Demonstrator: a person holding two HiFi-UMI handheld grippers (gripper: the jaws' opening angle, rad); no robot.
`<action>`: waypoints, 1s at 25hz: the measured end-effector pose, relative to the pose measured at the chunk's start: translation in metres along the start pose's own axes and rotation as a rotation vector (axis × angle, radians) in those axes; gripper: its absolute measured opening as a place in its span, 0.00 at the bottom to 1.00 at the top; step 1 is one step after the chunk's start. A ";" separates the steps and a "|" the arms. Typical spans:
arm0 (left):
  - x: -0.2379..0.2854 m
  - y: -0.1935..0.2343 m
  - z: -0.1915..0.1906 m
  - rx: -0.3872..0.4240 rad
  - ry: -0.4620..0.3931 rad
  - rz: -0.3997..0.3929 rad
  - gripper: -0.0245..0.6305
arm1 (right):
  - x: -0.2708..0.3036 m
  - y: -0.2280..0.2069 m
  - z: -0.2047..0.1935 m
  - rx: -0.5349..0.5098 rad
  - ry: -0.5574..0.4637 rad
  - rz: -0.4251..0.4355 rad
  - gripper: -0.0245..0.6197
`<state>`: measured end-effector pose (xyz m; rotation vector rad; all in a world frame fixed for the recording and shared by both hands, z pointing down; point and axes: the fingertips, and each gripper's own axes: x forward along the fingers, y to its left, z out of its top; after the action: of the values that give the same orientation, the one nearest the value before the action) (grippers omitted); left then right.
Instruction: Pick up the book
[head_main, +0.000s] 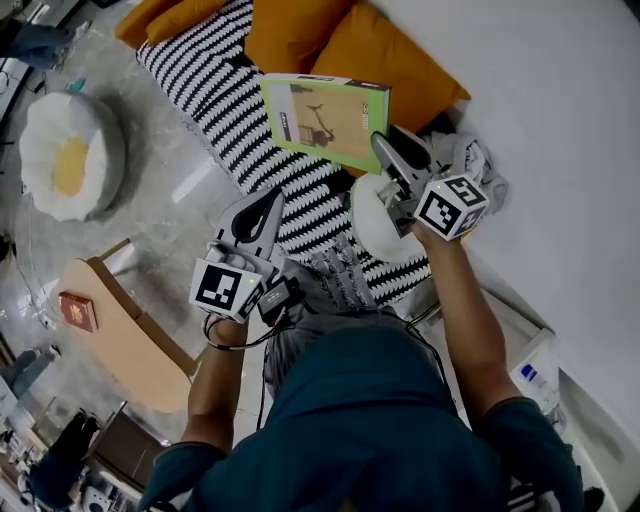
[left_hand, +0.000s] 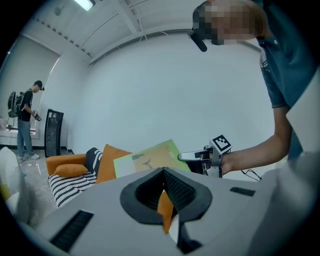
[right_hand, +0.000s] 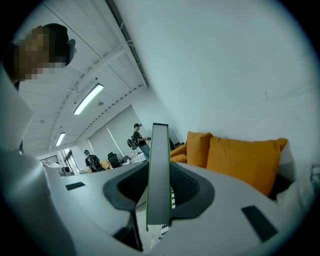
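The book (head_main: 325, 120) has a green cover and hangs in the air over the striped sofa. My right gripper (head_main: 384, 146) is shut on its right edge. In the right gripper view the book (right_hand: 159, 150) stands edge-on between the two black pads (right_hand: 186, 186), which press on both its sides. My left gripper (head_main: 267, 204) is lower and to the left, apart from the book, its jaws together with nothing in them. The left gripper view looks past its own shut jaws to the book (left_hand: 150, 159) and the right gripper (left_hand: 188, 156) holding it.
A black-and-white striped sofa (head_main: 215, 80) carries orange cushions (head_main: 390, 55). On the floor at the left are a white round pouf (head_main: 65, 150) and a wooden side table (head_main: 125, 335). A person (left_hand: 25, 120) stands far off by the wall.
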<state>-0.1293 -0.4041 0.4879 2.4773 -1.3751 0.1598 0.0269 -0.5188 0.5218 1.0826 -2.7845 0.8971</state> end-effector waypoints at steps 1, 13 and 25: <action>-0.003 -0.002 0.004 0.007 -0.003 0.002 0.04 | -0.008 0.007 0.010 -0.015 -0.025 0.003 0.26; -0.024 -0.027 0.036 0.080 -0.033 0.011 0.04 | -0.085 0.073 0.082 -0.140 -0.194 0.054 0.26; -0.031 -0.053 0.056 0.108 -0.046 0.002 0.04 | -0.131 0.112 0.104 -0.270 -0.238 0.072 0.26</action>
<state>-0.1039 -0.3701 0.4164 2.5828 -1.4230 0.1840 0.0751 -0.4261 0.3491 1.1147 -3.0354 0.3987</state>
